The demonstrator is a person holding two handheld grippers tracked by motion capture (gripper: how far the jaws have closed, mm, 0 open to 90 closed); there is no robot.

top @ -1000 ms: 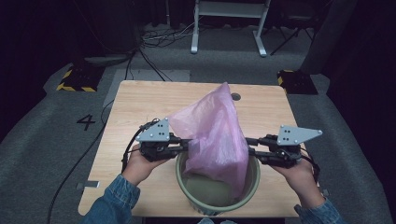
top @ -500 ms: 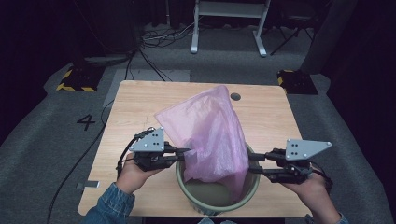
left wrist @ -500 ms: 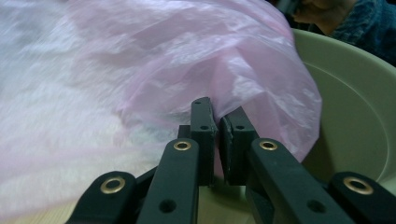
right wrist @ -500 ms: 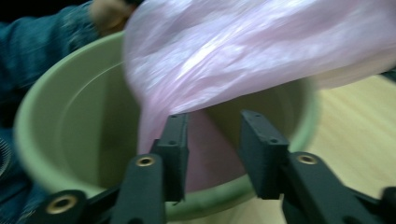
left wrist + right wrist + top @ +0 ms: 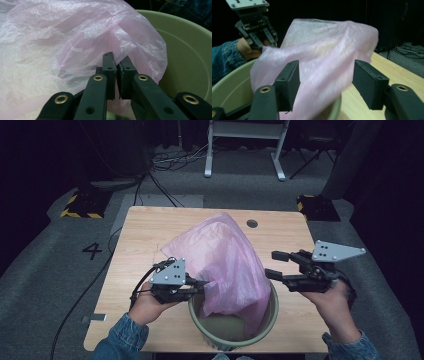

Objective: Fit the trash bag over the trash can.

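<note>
Marking the grey floor left of the wooden table (image 5: 150, 227) is a painted "4" (image 5: 93, 251). Left gripper (image 5: 200, 284) pinches the pink bag (image 5: 225, 265), which drapes into the green bucket (image 5: 272, 307) at the table's near edge. Right gripper (image 5: 274, 265) jaws, just opening, stand apart, off the bag.

Wooden table (image 5: 150, 240) in front of me, light grain, sitting on grey carpet. Green bucket (image 5: 267, 317) stands directly on it at my near edge, roughly centred. From the bucket, a small round cable hole (image 5: 252, 223) sits near the far edge, slightly right; the tabletop left of the bucket is plain wood.
</note>
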